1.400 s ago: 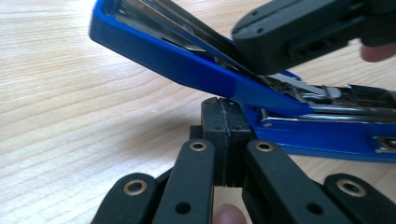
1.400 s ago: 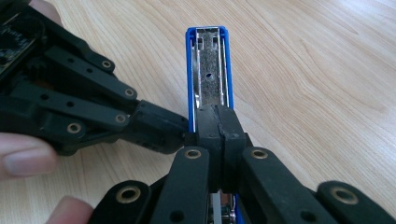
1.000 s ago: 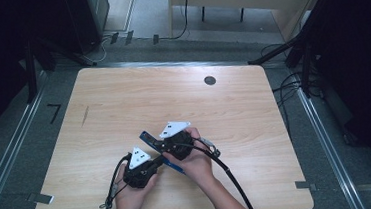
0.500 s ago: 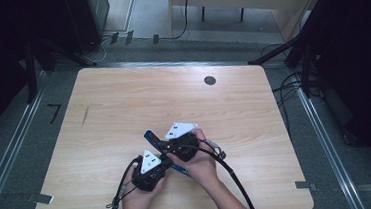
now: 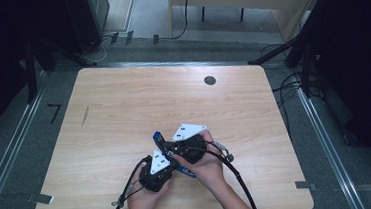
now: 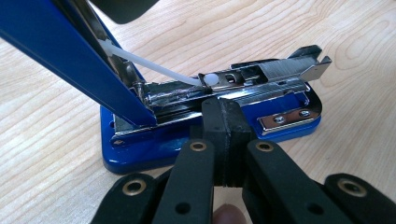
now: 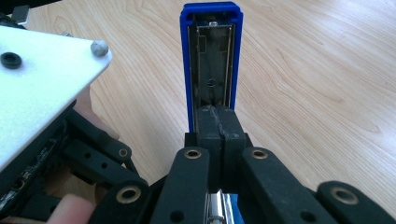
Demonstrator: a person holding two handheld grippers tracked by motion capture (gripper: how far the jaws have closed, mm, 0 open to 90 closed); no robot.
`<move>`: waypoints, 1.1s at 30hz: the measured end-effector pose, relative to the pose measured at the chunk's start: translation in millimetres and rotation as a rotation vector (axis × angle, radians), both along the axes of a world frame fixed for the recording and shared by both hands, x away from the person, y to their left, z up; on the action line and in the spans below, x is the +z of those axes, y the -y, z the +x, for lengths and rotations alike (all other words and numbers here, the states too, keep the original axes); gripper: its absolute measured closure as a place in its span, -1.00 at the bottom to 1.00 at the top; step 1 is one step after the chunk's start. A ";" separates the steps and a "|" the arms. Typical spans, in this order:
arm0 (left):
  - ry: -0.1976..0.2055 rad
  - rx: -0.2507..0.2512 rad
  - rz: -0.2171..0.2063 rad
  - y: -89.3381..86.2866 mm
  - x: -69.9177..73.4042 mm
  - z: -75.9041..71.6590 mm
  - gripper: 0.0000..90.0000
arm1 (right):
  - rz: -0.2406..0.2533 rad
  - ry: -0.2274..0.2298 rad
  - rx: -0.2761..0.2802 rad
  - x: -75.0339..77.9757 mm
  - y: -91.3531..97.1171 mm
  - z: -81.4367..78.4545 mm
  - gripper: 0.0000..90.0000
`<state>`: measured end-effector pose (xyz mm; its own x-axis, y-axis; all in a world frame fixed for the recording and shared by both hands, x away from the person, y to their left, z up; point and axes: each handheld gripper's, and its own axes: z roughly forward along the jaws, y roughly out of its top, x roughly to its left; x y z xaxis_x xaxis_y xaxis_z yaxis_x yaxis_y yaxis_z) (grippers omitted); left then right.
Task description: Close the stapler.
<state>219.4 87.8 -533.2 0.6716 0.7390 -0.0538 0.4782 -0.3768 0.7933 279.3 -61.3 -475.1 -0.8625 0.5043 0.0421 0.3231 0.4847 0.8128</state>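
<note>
A blue stapler (image 5: 186, 172) lies near the table's front edge with its lid (image 5: 157, 137) swung up and open. In the left gripper view its blue base (image 6: 140, 151) rests flat on the wood. The bare metal magazine (image 6: 261, 77) lies along the base, and a white plastic rod (image 6: 154, 67) runs up to the lid (image 6: 60, 51). My left gripper (image 6: 223, 112) is shut, its tips against the magazine's side. My right gripper (image 7: 217, 119) is shut too, its tips at the foot of the raised lid (image 7: 212, 56). Both grippers meet over the stapler: left gripper (image 5: 167, 158), right gripper (image 5: 171, 147).
The wooden table (image 5: 123, 104) has a round black grommet (image 5: 210, 80) at the far right and a short dark mark (image 5: 84, 116) at the left. Black cables (image 5: 239, 180) trail off the front edge. The left gripper's grey plate (image 7: 37, 79) stands close to my right jaws.
Both hands, the grippers and the stapler have shifted a little to the right. The jaws stay together as before.
</note>
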 end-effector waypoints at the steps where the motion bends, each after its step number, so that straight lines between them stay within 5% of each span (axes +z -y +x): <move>1: 0.002 -0.001 0.003 0.1 0.0 -0.1 1.00 | 0.000 -0.001 -0.001 0.2 1.0 -0.8 1.00; 33: -0.013 -0.011 0.000 0.2 -0.4 0.7 1.00 | 0.057 0.008 -0.019 2.4 25.6 -10.8 1.00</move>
